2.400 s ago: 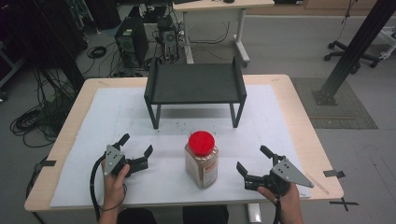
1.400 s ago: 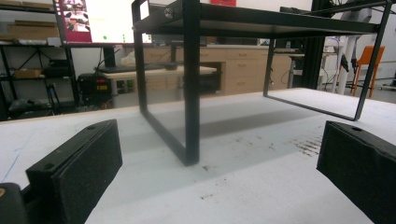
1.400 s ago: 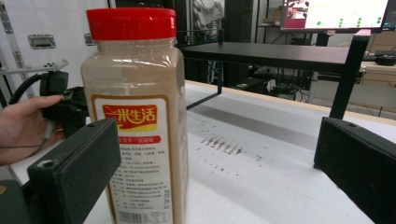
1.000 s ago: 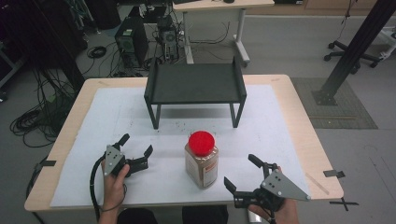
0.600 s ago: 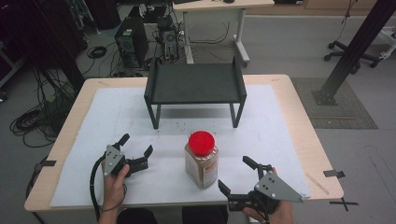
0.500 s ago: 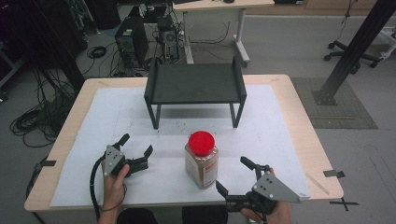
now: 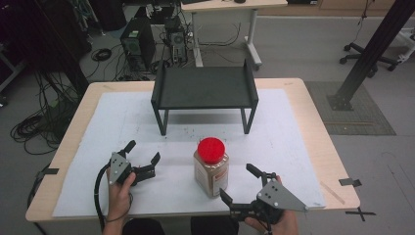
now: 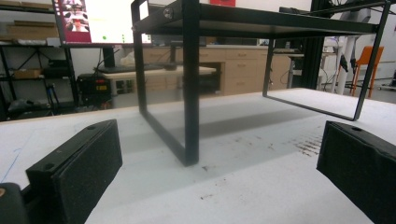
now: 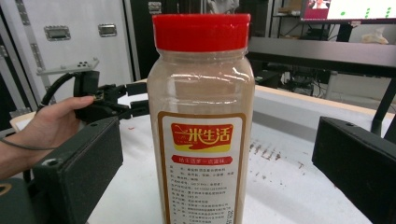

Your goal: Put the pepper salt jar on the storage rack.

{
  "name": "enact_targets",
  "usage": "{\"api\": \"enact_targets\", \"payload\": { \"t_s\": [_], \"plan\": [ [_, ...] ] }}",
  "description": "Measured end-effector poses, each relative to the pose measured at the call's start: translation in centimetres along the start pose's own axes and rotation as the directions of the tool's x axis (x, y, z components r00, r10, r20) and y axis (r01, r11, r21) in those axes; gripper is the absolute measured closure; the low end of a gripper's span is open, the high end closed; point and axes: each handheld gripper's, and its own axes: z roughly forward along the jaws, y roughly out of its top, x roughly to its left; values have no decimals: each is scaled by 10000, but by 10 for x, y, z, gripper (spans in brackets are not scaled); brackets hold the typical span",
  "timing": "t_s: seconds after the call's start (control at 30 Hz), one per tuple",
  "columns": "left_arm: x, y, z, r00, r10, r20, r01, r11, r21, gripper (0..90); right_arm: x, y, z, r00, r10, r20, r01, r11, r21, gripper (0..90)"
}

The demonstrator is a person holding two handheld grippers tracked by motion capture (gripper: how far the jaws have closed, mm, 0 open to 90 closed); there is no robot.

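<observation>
Tabletop jar between open jaws

Two hands enter from the near edge, each holding tongs. The left tongs rest low at near left, jaws spread wide, pointing right. The right tongs sit at near right, jaws wide apart, aimed leftward and away.

This is a lab or work room. Computer towers sit on the grey floor with lots of tangled cables. A bright screen, a wheeled chair base and wooden cupboards stand around the surface.
</observation>
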Motion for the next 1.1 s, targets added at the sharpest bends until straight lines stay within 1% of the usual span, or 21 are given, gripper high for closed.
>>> {"api": "enact_targets", "payload": {
  "t_s": [0.33, 0.5, 1.1],
  "plan": [
    [0, 0, 0, 10000, 26, 22, -26, 10000, -16, 2, 6, -3, 9, 9999, -30, 120, 29, 10000, 66, 15],
    [0, 0, 0, 10000, 29, 29, -29, 10000, -13, 2, 7, -5, 13, 9997, -67, 220, 65, 9999, 94, 15],
    [0, 0, 0, 9999, 48, 101, -48, 10000, -29, 2, 10, -12, 31, 9996, -58, 291, 49, 9995, 306, 13]
  ]
}}
